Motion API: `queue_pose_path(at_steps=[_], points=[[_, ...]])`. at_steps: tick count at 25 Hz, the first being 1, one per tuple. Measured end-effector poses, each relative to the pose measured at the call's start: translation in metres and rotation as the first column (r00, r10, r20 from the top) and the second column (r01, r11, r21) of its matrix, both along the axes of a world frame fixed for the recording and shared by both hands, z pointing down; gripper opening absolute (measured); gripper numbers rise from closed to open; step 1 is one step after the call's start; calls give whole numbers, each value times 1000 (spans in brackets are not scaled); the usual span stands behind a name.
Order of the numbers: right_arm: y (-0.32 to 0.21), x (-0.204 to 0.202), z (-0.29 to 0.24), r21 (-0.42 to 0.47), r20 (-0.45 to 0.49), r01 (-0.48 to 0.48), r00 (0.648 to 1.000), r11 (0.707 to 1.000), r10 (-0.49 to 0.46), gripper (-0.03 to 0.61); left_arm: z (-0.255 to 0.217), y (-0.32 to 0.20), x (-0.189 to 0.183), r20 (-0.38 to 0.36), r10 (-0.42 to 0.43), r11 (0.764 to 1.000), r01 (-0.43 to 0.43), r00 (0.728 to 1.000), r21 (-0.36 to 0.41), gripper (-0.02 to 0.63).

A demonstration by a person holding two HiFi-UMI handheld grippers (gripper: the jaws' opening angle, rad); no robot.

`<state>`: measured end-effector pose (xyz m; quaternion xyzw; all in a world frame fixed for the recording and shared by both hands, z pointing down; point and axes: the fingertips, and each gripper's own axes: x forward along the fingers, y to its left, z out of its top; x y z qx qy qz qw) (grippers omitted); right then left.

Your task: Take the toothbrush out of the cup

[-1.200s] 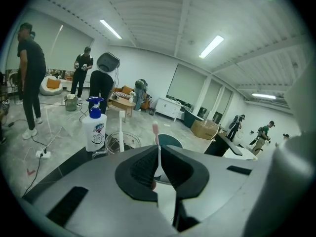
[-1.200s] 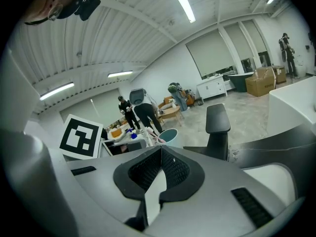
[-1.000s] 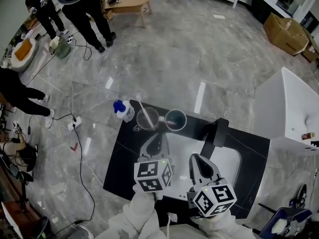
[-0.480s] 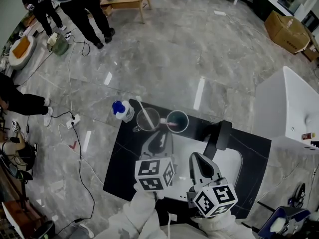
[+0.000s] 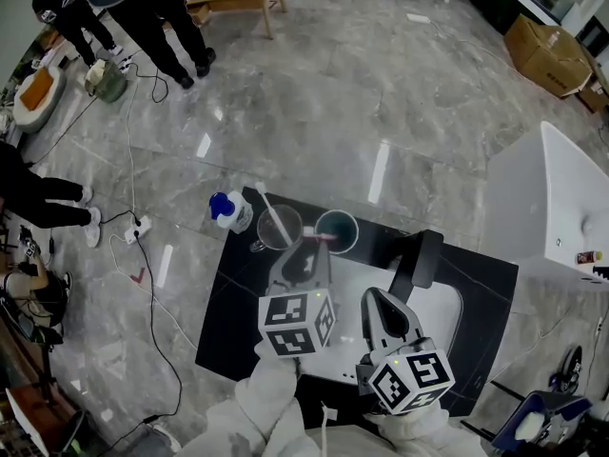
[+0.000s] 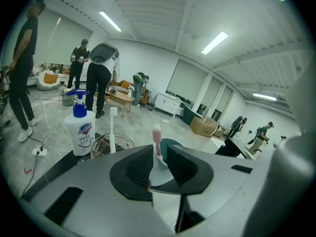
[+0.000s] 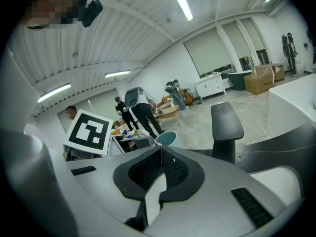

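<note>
Black counter (image 5: pixel 238 312): toothbrush (image 6: pixel 157 134) in teal cup (image 6: pixel 170 142), btwn just-opening jaws of L gripper (image 6: pixel 159 153).

Bottle (image 5: pixel 231 210), left cup (image 5: pixel 279 228), right cup (image 5: pixel 336 231) in row along counter (image 5: pixel 233 305) far edge; toothbrush (image 5: pixel 269 208) in left cup.

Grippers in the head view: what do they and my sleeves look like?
The left gripper and right gripper are grey shells with black pads. Each carries a white cube with black square markers: left cube, right cube. The sleeves are white and baggy. The left gripper's jaws have just been opening, gripping nothing.
</note>
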<state>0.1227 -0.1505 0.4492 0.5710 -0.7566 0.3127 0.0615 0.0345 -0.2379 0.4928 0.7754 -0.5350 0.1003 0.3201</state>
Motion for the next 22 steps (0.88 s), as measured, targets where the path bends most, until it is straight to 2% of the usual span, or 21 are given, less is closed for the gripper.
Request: queue_pose_path(at_steps=[22], points=[[-2, 6, 4, -9, 25, -9, 1000, 1000, 9, 22, 6, -15, 4, 71, -20, 1000, 22, 997, -18, 67]])
